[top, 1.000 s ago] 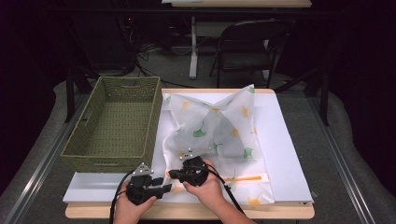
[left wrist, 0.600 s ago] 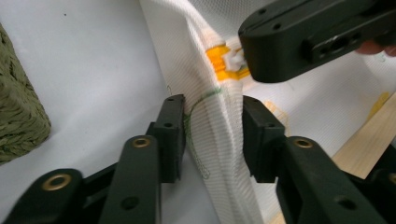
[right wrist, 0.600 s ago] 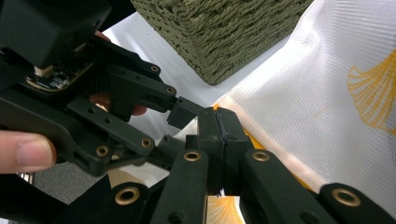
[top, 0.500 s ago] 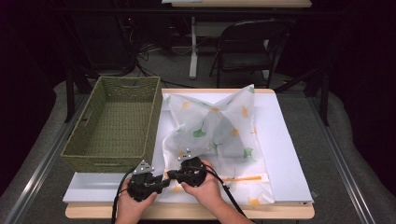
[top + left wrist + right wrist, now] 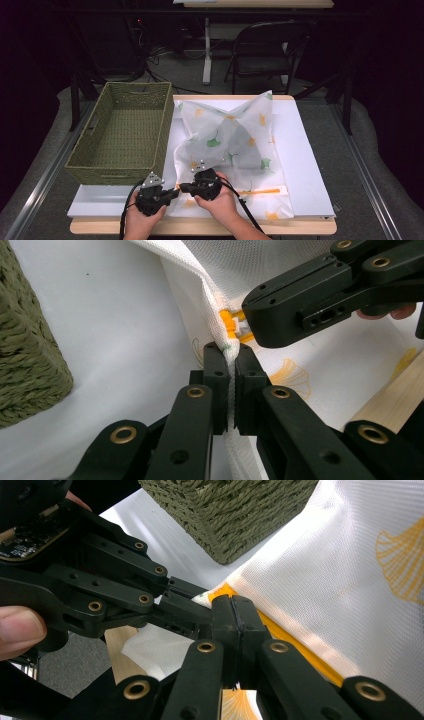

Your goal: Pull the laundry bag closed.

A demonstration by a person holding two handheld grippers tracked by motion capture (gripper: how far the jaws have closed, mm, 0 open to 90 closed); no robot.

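Left tongs [image 5: 229,390]: pressed together on a fold of the mesh bag's [image 5: 240,145] edge, near corner.
Right tongs [image 5: 234,630]: pinching the bag's orange zipper [image 5: 280,630] end, tips just beside the left tongs.
Bag: white mesh printed with yellow and green ginkgo leaves, lying rumpled on the white worktop [image 5: 310,165] beside the woven green basket [image 5: 125,135].
Writing: none readable.
Hidden: zipper pull lies behind the jaws; the forearms are cut off at the bottom of the high view.
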